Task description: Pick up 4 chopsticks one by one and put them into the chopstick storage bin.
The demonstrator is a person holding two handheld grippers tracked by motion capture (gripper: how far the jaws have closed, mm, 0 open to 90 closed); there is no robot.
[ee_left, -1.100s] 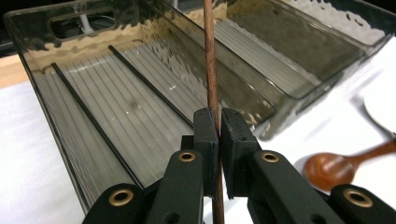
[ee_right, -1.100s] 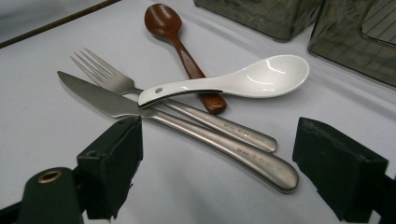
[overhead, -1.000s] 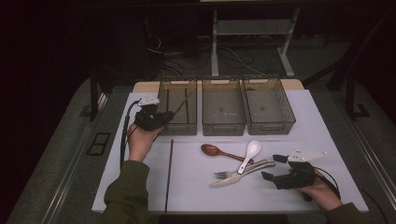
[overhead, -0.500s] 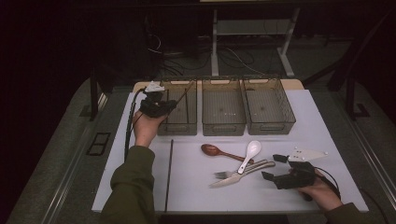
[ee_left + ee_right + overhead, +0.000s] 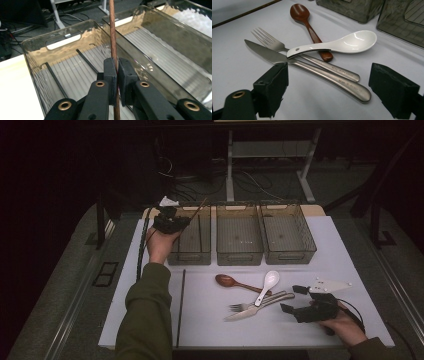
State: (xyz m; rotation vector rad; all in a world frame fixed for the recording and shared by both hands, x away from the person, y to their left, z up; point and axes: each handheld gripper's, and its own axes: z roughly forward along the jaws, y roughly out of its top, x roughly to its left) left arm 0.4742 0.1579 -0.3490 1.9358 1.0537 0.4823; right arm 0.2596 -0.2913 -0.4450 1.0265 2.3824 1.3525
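Two chopsticks already lie along the floor of the left bin, and a third, brown chopstick is pinched between the closed jaws of the left gripper, standing steeply above that bin. To do this step well, I reckon the stick should be tipped down until it runs lengthwise with the bin, lowered close to the ribbed floor beside the other two, and only then let go, so it neither bounces out nor ends up leaning on the wall. One more black chopstick waits on the mat. Over by the knife, fork and white spoon, the right gripper rests with jaws wide and empty.
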